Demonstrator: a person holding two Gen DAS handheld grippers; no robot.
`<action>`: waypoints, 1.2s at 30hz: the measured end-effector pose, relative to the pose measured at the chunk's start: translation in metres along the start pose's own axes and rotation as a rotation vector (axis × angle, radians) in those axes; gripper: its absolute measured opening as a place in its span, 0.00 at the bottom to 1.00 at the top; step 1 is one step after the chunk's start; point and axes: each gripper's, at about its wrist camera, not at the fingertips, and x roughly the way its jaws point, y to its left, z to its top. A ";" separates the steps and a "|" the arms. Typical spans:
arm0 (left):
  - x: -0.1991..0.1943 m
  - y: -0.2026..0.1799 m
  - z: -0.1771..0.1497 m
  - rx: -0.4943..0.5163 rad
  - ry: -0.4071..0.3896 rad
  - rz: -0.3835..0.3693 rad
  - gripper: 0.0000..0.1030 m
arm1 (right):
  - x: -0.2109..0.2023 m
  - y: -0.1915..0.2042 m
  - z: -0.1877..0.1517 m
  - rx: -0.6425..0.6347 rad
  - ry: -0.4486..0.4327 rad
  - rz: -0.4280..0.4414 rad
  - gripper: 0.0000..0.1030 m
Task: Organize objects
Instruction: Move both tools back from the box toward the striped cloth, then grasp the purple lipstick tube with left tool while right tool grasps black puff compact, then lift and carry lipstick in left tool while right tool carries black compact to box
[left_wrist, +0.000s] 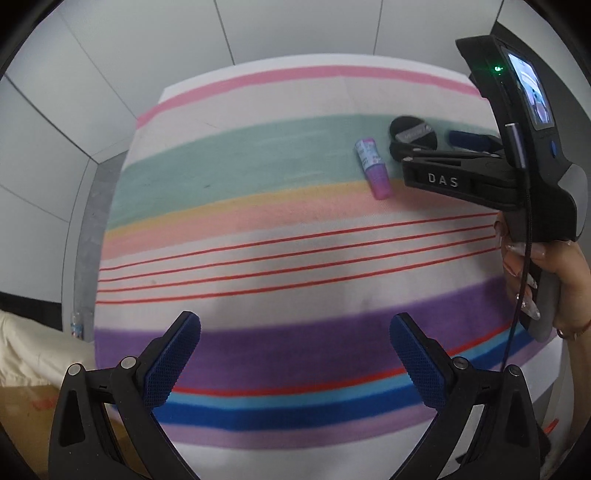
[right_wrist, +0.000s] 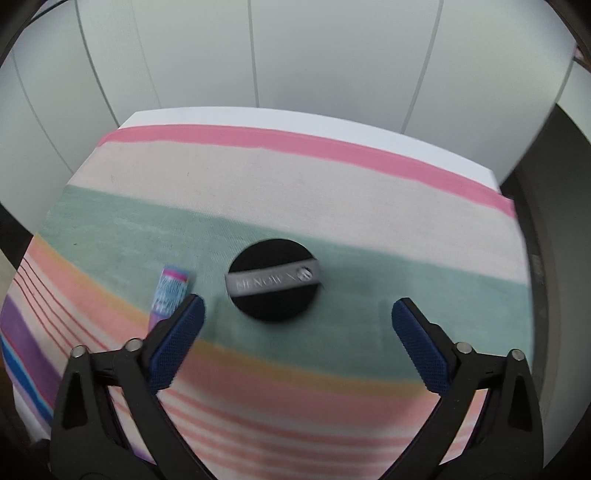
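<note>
A round black powder puff (right_wrist: 272, 280) with a grey ribbon across it lies on the green stripe of the cloth; it also shows in the left wrist view (left_wrist: 412, 133). Beside it lies a small pink-purple tube (left_wrist: 373, 168), partly hidden behind my right gripper's left finger (right_wrist: 170, 291). My right gripper (right_wrist: 297, 314) hovers just short of the puff, jaws wide apart, nothing between them. In the left wrist view the right gripper (left_wrist: 428, 146) reaches in from the right, held by a hand. My left gripper (left_wrist: 295, 328) stands open over the purple stripe, empty.
A striped cloth (left_wrist: 258, 229) covers the table, whose white far edge (right_wrist: 295, 118) meets pale wall panels. A hand (left_wrist: 554, 280) grips the right tool's handle. A cream fabric and a plastic bottle (left_wrist: 77, 325) lie off the table's left side.
</note>
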 end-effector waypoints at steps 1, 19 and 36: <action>0.005 -0.001 0.002 0.005 0.000 -0.002 1.00 | 0.002 0.002 -0.002 -0.017 -0.022 0.003 0.77; 0.059 -0.057 0.106 -0.130 -0.097 -0.035 0.47 | -0.076 -0.066 -0.024 0.142 -0.096 -0.018 0.48; -0.068 -0.033 0.105 -0.131 -0.179 0.040 0.19 | -0.151 -0.059 -0.007 0.170 -0.090 -0.060 0.48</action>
